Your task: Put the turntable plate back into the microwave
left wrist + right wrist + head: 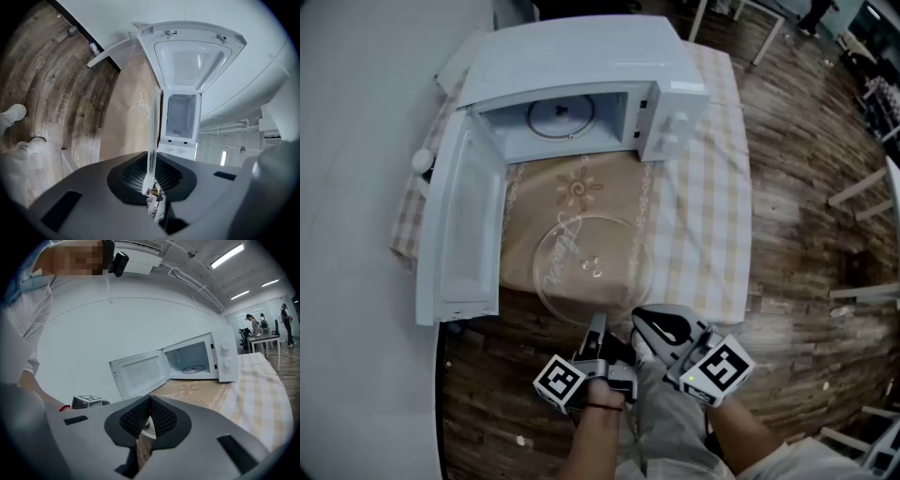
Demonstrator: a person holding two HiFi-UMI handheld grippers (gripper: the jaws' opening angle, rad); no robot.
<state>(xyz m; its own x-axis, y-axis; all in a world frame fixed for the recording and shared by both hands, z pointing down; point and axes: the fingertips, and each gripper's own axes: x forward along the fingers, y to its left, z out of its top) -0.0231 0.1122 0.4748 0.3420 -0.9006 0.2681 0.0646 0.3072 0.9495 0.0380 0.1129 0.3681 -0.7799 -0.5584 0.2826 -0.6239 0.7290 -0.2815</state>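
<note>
The clear glass turntable plate [591,265] hangs level over the beige mat in front of the white microwave [581,89]. The microwave's door [467,220] swings open to the left, and a roller ring [561,116] lies on the floor of the cavity. My left gripper [598,328] is shut on the plate's near rim. In the left gripper view the plate [153,124] shows edge-on between the pads of the left gripper [151,161]. My right gripper [641,321] sits just right of it, shut and empty. In the right gripper view the right gripper [149,414] faces the microwave [197,359].
A checked cloth [712,202] covers the table, with a beige mat [572,192] on top. The open door [140,373] juts out past the table's left side, close to the white wall [356,187]. Wooden floor [806,234] and furniture legs lie to the right. People [255,324] stand far off.
</note>
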